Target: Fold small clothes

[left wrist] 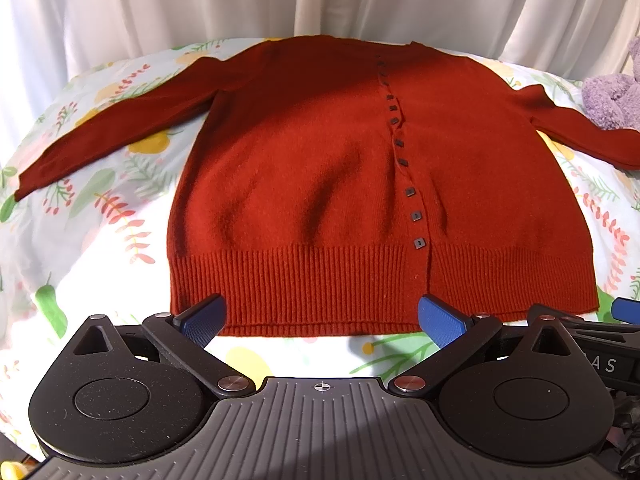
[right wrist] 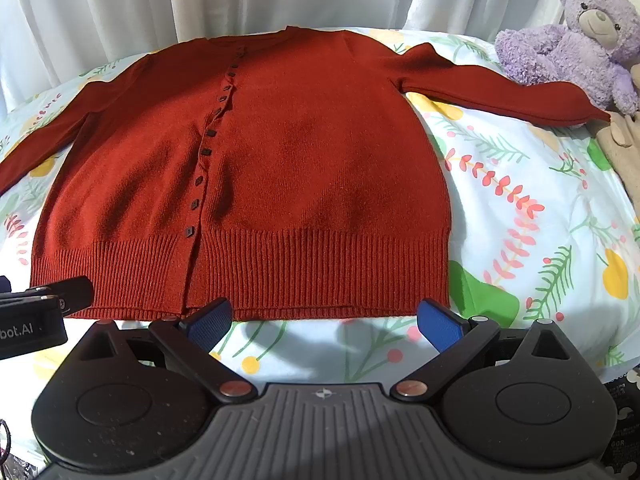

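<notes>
Two grippers are held side by side at the near edge of the bed, both with jaws spread wide and nothing pinched between them. The left gripper (left wrist: 322,318) is poised just short of the ribbed hem (left wrist: 360,292), its blue pads (left wrist: 204,318) seen at the hem's lower edge; whether they touch the knit cannot be told. The right gripper (right wrist: 324,320) is placed the same way, slightly nearer the hem's right corner. Straight ahead of both, the rust-red cardigan (right wrist: 260,160) is laid flat and buttoned on the floral bedsheet (right wrist: 520,220), its long axis running away from the tools, from hem to neckline. The button placket (left wrist: 400,148) lies right of centre for the left gripper and left of centre for the right one. The left sleeve (left wrist: 108,120) is spread outward on the left gripper's side; the right sleeve (right wrist: 500,84) reaches toward a purple teddy bear (right wrist: 580,36). No fold appears to have been made yet.
</notes>
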Demonstrator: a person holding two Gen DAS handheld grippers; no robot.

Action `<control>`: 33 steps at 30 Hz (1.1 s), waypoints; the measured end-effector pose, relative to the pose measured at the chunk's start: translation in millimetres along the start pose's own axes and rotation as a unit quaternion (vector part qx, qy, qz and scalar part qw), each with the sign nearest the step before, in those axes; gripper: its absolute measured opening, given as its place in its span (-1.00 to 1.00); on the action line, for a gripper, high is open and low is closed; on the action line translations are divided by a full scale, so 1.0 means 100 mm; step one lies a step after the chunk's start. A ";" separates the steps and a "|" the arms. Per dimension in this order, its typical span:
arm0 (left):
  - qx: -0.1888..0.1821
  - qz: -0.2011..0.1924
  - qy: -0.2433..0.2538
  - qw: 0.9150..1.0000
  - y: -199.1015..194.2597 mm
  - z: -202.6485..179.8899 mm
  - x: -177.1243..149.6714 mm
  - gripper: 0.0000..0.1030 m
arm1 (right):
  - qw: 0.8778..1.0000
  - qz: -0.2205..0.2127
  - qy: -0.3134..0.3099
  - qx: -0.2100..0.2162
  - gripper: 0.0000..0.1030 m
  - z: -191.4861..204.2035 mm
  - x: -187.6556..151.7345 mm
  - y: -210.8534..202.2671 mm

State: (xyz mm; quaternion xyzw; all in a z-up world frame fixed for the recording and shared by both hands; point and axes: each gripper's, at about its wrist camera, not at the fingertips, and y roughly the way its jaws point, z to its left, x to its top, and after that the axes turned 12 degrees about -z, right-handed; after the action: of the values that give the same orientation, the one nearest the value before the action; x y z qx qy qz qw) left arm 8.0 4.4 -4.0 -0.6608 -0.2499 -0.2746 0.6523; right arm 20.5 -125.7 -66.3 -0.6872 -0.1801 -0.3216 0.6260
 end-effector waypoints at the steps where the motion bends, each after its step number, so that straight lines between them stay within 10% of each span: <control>1: 0.000 0.000 0.000 1.000 0.00 0.00 0.00 1.00 | 1.000 0.000 0.000 0.000 0.92 0.00 0.00 0.00; 33: -0.008 0.015 -0.005 1.000 0.08 0.00 0.02 1.00 | 1.000 0.012 0.006 -0.006 0.92 -0.02 0.00 0.05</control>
State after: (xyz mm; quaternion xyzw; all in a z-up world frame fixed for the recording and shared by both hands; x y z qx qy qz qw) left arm 14.8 4.4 -8.0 -0.6712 -0.2414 -0.2635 0.6495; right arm 23.0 -128.6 -70.2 -0.6912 -0.1664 -0.3188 0.6268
